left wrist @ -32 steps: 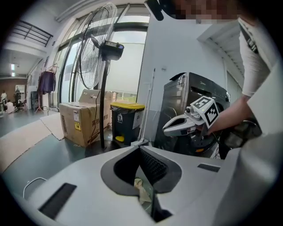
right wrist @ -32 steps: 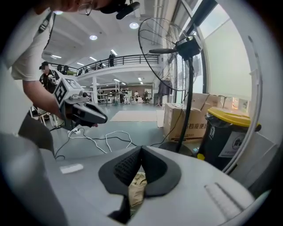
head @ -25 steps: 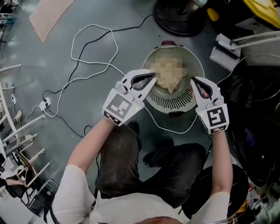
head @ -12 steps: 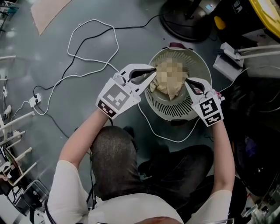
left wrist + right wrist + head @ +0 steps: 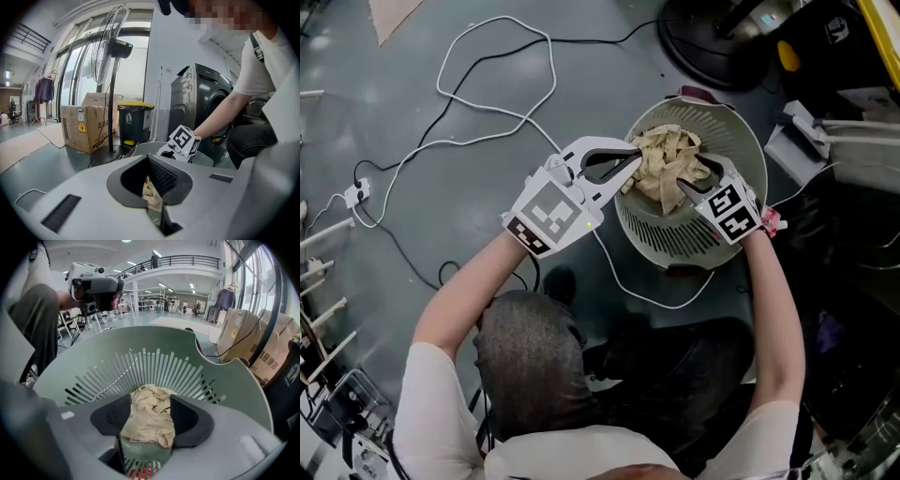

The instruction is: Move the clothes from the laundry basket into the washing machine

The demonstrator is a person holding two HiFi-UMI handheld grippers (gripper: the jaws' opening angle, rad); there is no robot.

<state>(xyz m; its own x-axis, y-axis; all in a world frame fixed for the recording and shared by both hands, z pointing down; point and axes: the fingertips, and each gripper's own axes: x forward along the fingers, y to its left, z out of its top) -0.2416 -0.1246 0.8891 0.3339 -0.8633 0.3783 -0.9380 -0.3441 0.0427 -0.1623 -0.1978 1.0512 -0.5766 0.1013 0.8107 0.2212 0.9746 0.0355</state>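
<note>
Cloth (image 5: 664, 161), beige and crumpled, is seen lying inside the round pale-green laundry basket (image 5: 661, 239) on the floor. The right gripper (image 5: 688, 185) is pointed down into the basket and its jaws are opening, with the cloth lying loose between the pads. The left gripper (image 5: 630, 161) is held at the basket's rim, on the left side in the head view, just beside the cloth, with its jaw tips closed together. A dark washing machine (image 5: 199, 101) is seen beyond the basket in the left gripper view
</note>
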